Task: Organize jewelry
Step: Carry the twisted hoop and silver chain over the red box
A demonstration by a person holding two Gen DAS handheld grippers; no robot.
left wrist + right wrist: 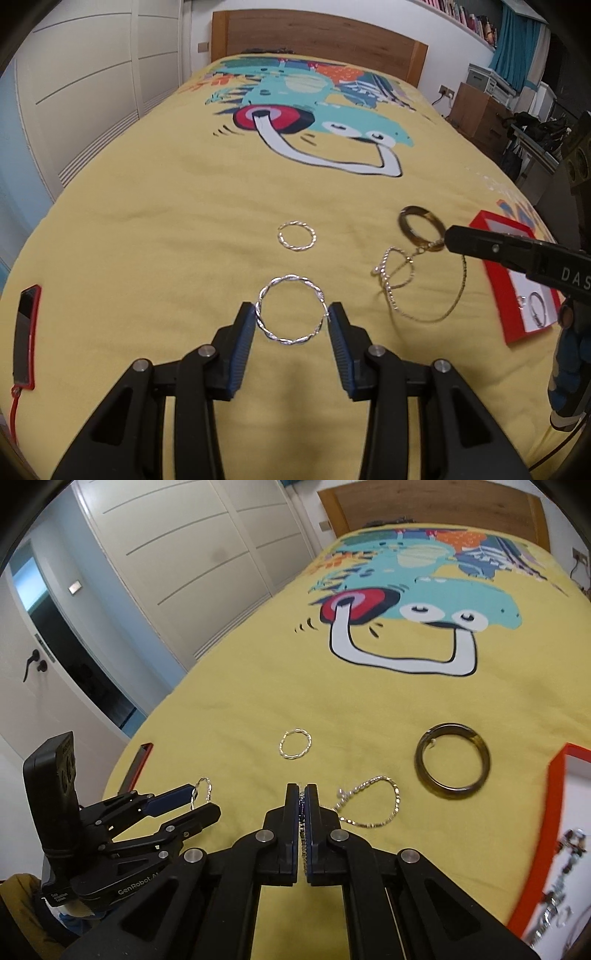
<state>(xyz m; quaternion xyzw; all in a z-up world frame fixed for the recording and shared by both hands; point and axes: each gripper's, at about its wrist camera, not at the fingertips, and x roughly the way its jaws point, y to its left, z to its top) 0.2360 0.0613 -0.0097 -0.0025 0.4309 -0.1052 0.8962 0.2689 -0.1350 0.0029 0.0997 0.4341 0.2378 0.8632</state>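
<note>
My left gripper (291, 314) is open, its fingers on either side of a large twisted silver hoop (291, 314) lying on the yellow bedspread (147, 221). A smaller twisted silver hoop (297, 236) lies beyond it, also in the right wrist view (294, 744). My right gripper (302, 794) is shut on a silver chain (369, 805), whose loop lies on the bed to its right. In the left wrist view the right gripper (448, 240) holds that chain (428, 295) near a dark bangle (421, 229). The bangle (452, 766) lies flat. A red jewelry box (517, 280) with white lining sits at right.
A red-cased phone (26, 336) lies at the bed's left edge. The box (554, 830) holds some jewelry. A wooden headboard (317, 37) is at the far end, white wardrobes (184, 554) to the left, and furniture (487, 110) to the right.
</note>
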